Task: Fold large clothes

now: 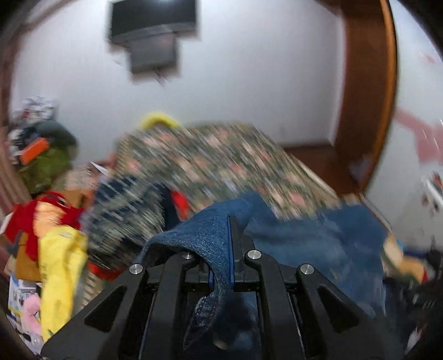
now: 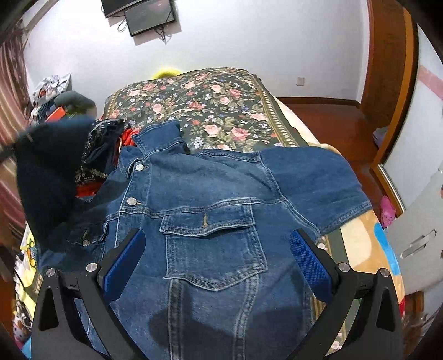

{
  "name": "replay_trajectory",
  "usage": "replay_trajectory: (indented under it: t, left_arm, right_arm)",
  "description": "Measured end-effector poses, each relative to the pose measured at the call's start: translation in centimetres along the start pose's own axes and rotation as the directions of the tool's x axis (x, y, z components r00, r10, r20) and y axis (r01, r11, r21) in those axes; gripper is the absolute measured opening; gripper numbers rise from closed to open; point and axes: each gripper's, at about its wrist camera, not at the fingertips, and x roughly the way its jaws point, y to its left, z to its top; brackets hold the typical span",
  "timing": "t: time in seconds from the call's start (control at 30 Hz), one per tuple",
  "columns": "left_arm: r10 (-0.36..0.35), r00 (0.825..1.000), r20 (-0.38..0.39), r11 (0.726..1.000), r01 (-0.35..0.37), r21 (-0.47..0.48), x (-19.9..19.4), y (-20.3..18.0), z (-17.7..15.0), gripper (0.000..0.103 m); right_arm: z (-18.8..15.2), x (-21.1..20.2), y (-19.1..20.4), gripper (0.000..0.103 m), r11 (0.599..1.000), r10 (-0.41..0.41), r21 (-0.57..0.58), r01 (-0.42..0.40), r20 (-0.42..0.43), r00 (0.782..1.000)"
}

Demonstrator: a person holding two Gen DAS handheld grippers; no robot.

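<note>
A blue denim jacket (image 2: 210, 210) lies front up on the floral bedspread (image 2: 210, 108), collar at the far left, one short sleeve (image 2: 313, 177) spread right. My right gripper (image 2: 218, 249) is open just above the chest pocket, fingers on either side, holding nothing. My left gripper (image 1: 229, 229) is shut on a fold of the denim jacket (image 1: 210, 224) and lifts it above the bed; that view is motion-blurred. In the right wrist view a dark blurred raised part of the cloth (image 2: 52, 166) shows at the left.
A heap of patterned and red clothes (image 2: 105, 149) lies left of the jacket. Cluttered items, a yellow garment (image 1: 61, 265) and boxes stand along the left. A wooden door frame (image 2: 387, 83) and white cabinet (image 2: 415, 216) are at the right. A monitor (image 2: 149, 16) hangs on the wall.
</note>
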Motion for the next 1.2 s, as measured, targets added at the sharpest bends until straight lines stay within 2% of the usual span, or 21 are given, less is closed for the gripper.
replay_trajectory:
  t: [0.07, 0.13, 0.17, 0.27, 0.33, 0.37, 0.4, 0.47, 0.5, 0.63, 0.7, 0.77, 0.83, 1.0, 1.2]
  left_arm:
    - [-0.053, 0.993, -0.108, 0.999, 0.052, -0.004, 2.4, -1.1, -1.6, 0.007]
    - [-0.115, 0.972, -0.206, 0.993, 0.11, -0.036, 4.5, -1.6, -3.2, 0.007]
    - [-0.144, 0.956, -0.256, 0.989, 0.135, -0.054, 5.5, -1.9, -4.1, 0.007]
    - [-0.153, 0.932, -0.328, 0.988, 0.156, -0.018, 6.5, -4.2, -6.2, 0.007]
    - [-0.16, 0.923, -0.35, 0.984, 0.179, 0.02, 6.0, -5.4, -7.2, 0.011]
    - [-0.166, 0.919, -0.359, 0.981, 0.191, 0.034, 5.9, -5.8, -7.6, 0.019]
    - [-0.17, 0.913, -0.371, 0.978, 0.203, 0.051, 5.6, -6.2, -8.0, 0.031]
    - [-0.169, 0.916, -0.363, 0.976, 0.208, 0.07, 4.6, -6.6, -8.4, 0.047]
    - [-0.166, 0.919, -0.357, 0.976, 0.206, 0.075, 4.4, -6.3, -8.4, 0.05]
    - [-0.153, 0.939, -0.309, 0.983, 0.177, 0.049, 1.5, -4.0, -8.1, 0.051]
    - [-0.138, 0.953, -0.27, 0.989, 0.148, 0.017, 0.2, -2.2, -7.7, 0.059]
    - [-0.106, 0.967, -0.233, 0.994, 0.108, -0.005, -0.9, -0.5, -7.5, 0.065]
    - [-0.044, 0.981, -0.19, 0.999, 0.041, -0.019, -2.2, 1.9, -7.6, 0.066]
    - [0.05, 0.98, -0.191, 0.995, -0.066, -0.077, -3.0, 6.7, -8.7, 0.067]
    - [0.084, 0.967, -0.241, 0.977, -0.128, -0.172, -2.1, 11.0, -11.8, 0.067]
  right_arm:
    - [-0.2, -0.1, -0.3, 0.103, 1.0, 0.005, 0.01, -0.005, -0.002, 1.0]
    - [-0.3, -0.1, -0.5, 0.103, 1.0, 0.011, 0.012, -0.011, -0.004, 1.0]
    - [-0.4, -0.1, -0.5, 0.103, 1.0, 0.014, 0.012, -0.014, -0.006, 1.0]
    - [-0.5, 0.1, -0.4, 0.103, 1.0, 0.022, 0.008, -0.022, -0.016, 1.0]
    - [-0.6, 0.3, -0.3, 0.103, 1.0, 0.029, 0.001, -0.029, -0.026, 0.999]
    - [-0.6, 0.5, -0.2, 0.103, 0.999, 0.032, -0.005, -0.032, -0.033, 0.999]
    - [-0.6, 0.5, -0.1, 0.103, 0.999, 0.034, -0.01, -0.035, -0.035, 0.999]
    - [-0.5, 0.7, 0.5, 0.103, 0.999, 0.043, -0.029, -0.044, -0.041, 0.998]
    - [-0.5, 0.6, 0.8, 0.103, 0.998, 0.045, -0.039, -0.047, -0.041, 0.998]
    - [0.1, 0.5, 2.7, 0.103, 0.992, 0.057, -0.11, -0.061, -0.038, 0.998]
    - [0.4, 0.5, 3.8, 0.103, 0.987, 0.067, -0.141, -0.071, -0.035, 0.997]
    - [0.8, 0.7, 5.0, 0.103, 0.981, 0.081, -0.172, -0.087, -0.038, 0.996]
    - [1.2, 1.1, 6.3, 0.103, 0.974, 0.098, -0.202, -0.105, -0.045, 0.994]
    - [2.0, 2.2, 10.1, 0.103, 0.947, 0.114, -0.296, -0.128, -0.063, 0.991]
    - [2.3, 3.8, 15.9, 0.103, 0.878, 0.135, -0.447, -0.172, -0.112, 0.984]
